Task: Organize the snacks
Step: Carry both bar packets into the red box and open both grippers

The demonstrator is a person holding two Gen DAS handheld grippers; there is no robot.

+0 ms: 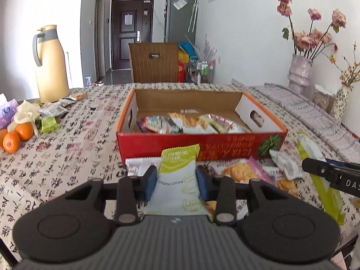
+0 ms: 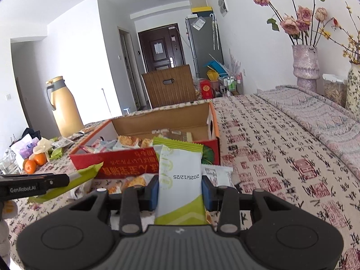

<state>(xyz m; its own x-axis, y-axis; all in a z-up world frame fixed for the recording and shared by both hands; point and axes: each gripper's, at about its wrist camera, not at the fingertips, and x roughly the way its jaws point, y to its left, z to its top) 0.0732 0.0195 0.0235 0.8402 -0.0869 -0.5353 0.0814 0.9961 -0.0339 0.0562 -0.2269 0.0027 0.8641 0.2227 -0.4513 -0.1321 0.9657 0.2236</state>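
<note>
While each tool (image 1: 176, 182) (image 2: 180, 190) grips a bar (image 1: 177, 175) (image 2: 180, 180), the box (image 1: 200, 144) lies just beyond.

A: What does the left gripper (image 1: 176, 181) look like?
B: Black linkage arms with silver pivot pins, blue fingertip pads, ribbed grey body, round black discs either side.
A: And the right gripper (image 2: 180, 190)?
B: Identical build.

A table under a cloth printed with calligraphy (image 1: 74, 157) fills the frame. At centre sits an open red cardboard box (image 1: 198, 144); loose snack packets (image 1: 245, 171) lie before it, with oranges (image 1: 18, 136) and a yellow thermos jug (image 1: 50, 64) at left.
</note>
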